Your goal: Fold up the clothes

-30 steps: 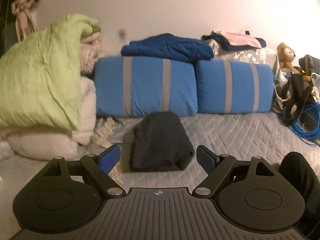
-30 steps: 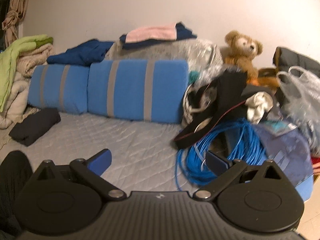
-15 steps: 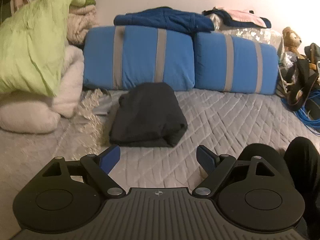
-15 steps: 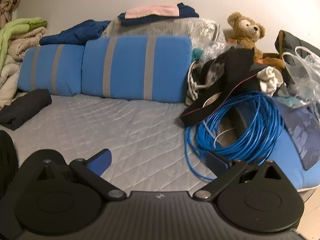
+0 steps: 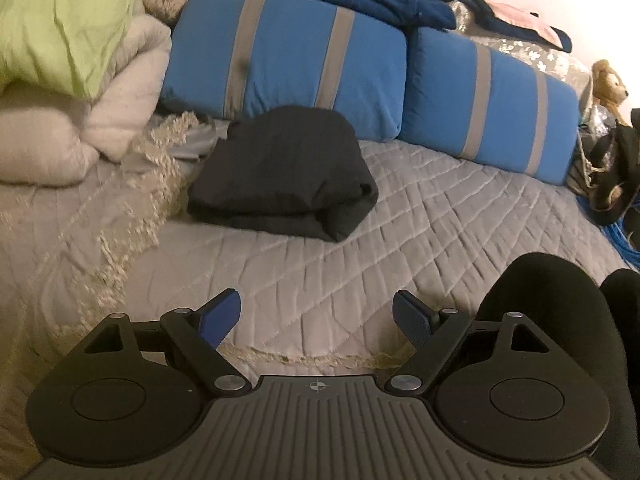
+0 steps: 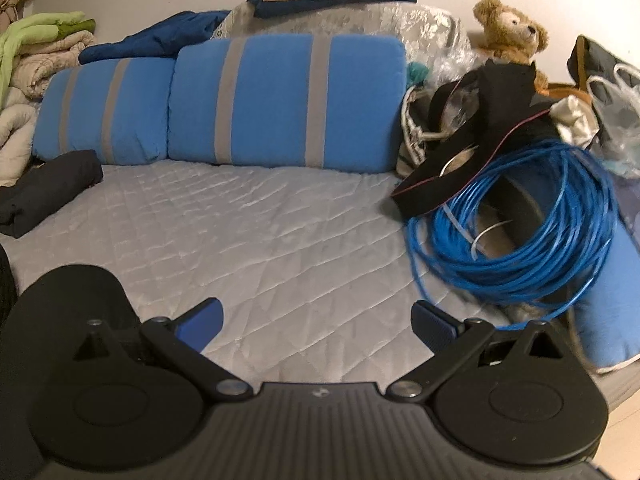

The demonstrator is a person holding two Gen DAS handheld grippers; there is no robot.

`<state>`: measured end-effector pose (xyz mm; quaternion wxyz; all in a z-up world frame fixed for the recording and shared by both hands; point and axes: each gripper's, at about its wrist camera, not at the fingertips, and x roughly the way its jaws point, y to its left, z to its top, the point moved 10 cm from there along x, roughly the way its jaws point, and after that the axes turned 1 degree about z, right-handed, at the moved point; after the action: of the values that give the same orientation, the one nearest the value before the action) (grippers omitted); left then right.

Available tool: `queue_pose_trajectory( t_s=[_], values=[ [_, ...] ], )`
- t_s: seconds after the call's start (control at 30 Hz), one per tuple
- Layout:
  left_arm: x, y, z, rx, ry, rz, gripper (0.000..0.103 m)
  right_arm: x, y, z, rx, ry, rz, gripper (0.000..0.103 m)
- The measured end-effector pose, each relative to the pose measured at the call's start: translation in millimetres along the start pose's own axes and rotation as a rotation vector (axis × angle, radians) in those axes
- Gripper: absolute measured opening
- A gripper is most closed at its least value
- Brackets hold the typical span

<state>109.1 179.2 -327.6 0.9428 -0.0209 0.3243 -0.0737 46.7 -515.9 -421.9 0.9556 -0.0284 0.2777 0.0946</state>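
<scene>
The left claw hangs wide open above the grey quilted bed, holding nothing. The right claw is likewise spread wide and empty over the bed's bare middle. A folded dark garment lies near the bed's head edge, just in front of the two blue striped pillows, touching the left one. A coil of blue cable sits at the bed's right edge.
</scene>
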Motion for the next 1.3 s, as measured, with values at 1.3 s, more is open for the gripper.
queue_pose_trajectory(
  t_s=[1.3],
  values=[
    [117, -3, -25, 0.055, -0.002, 0.082, 0.103, 108, 29, -48, -0.047, 0.102, -0.056, 0.103]
  ],
)
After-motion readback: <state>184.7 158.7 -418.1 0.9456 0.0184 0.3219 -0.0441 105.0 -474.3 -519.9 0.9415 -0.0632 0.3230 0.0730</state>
